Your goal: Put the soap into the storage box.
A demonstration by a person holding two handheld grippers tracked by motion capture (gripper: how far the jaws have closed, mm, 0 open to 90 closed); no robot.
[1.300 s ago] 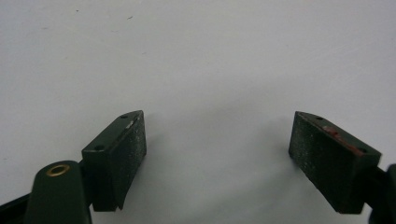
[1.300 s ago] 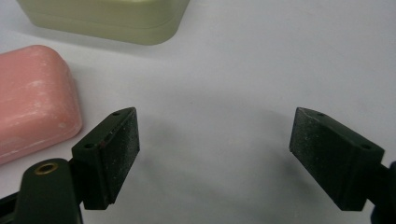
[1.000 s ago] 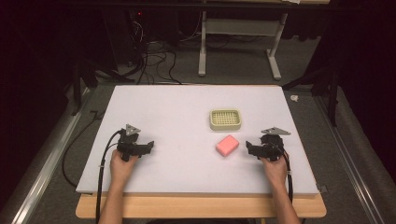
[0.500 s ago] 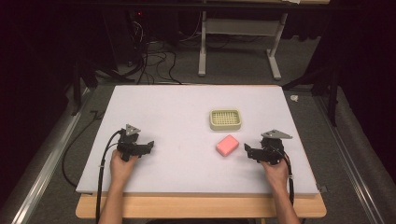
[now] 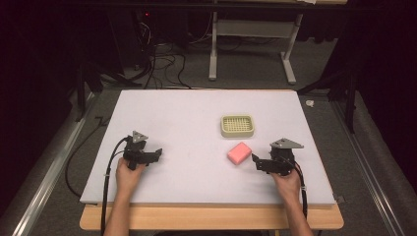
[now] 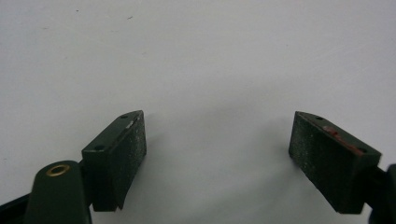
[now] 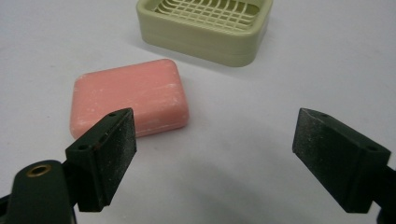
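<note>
Rectangular bar of soap (image 7: pixel 128 98): pink, with pale whitish scuffs across its top face. Rectangular plastic soap dish (image 7: pixel 205 23): pale olive-green, its floor an open grid of thin bars. Flat table surface (image 5: pixel 187 123): plain white with a faint lilac cast, unpatterned; front wooden edge (image 5: pixel 211 219) light tan. Right gripper (image 7: pixel 212 154): black jaws, speckled grey pads, brass-coloured rivet. Left gripper (image 6: pixel 217 154): black, a reddish smear on one pad.

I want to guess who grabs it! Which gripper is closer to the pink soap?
The right gripper. It sits just beside the pink soap, jaws open toward it. The left gripper rests far across the table.
</note>
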